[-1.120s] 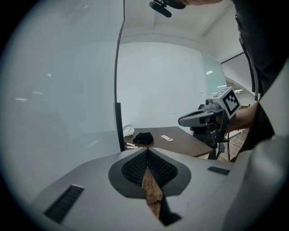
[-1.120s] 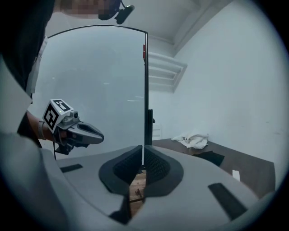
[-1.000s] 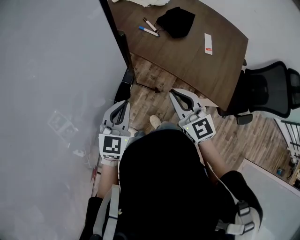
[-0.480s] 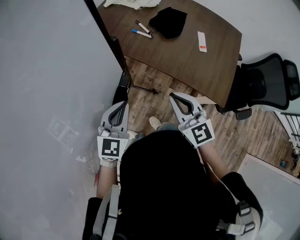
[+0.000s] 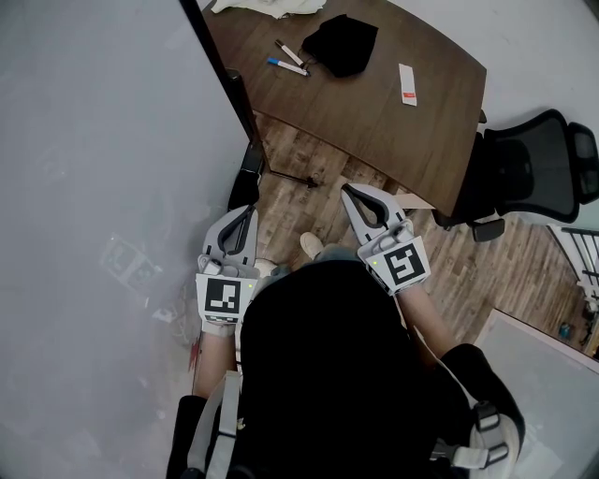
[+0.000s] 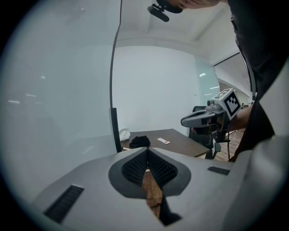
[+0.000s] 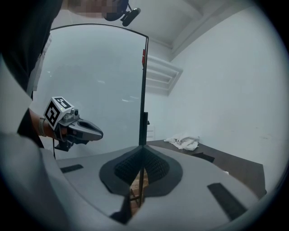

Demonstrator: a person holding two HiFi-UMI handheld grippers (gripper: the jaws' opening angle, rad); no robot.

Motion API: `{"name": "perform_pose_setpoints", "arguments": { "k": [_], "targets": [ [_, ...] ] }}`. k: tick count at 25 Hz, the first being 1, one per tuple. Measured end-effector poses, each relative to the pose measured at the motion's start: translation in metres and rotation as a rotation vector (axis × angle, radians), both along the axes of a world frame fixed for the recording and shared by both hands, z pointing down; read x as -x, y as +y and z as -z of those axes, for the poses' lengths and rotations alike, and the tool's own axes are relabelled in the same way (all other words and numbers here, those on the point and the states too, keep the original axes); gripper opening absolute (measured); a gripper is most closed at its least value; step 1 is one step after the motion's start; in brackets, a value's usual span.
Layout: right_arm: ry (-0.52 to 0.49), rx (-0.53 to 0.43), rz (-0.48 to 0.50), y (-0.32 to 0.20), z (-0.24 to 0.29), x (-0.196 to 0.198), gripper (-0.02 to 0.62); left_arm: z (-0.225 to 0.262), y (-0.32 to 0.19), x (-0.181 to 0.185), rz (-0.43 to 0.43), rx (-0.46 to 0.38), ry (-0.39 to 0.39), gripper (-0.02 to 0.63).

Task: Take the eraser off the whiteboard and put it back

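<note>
The whiteboard (image 5: 94, 140) fills the left of the head view, its dark edge running down toward the floor. Low on it is a faint pale rectangular shape (image 5: 128, 262); I cannot tell if that is the eraser. My left gripper (image 5: 252, 208) hangs close beside the board's edge, shut with nothing in it. My right gripper (image 5: 344, 187) is level with it over the wooden floor, also shut and empty. In the left gripper view the jaws (image 6: 147, 151) meet at the tips. The right gripper view shows the same (image 7: 142, 148).
A brown table (image 5: 374, 103) stands ahead with two markers (image 5: 290, 58), a black cloth (image 5: 343, 42), a white cloth (image 5: 267, 6) and a small white tag with a red end (image 5: 408, 84). A black office chair (image 5: 538, 178) is at the right.
Both grippers hold the same place and stay shut. Only the head view has shifted a little.
</note>
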State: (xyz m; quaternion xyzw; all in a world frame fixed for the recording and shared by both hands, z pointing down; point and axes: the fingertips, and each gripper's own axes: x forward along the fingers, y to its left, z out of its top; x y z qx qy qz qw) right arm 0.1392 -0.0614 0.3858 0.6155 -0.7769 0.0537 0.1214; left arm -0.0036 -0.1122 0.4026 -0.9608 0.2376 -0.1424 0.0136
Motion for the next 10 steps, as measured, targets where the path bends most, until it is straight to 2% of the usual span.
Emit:
{"name": "perform_pose_setpoints", "arguments": {
  "k": [10],
  "targets": [
    [-0.009,-0.003,0.024,0.0001,-0.0023,0.0012,0.017,-0.0030,0.0048,0.0048,0.034,0.005,-0.010,0.008]
  ]
}}
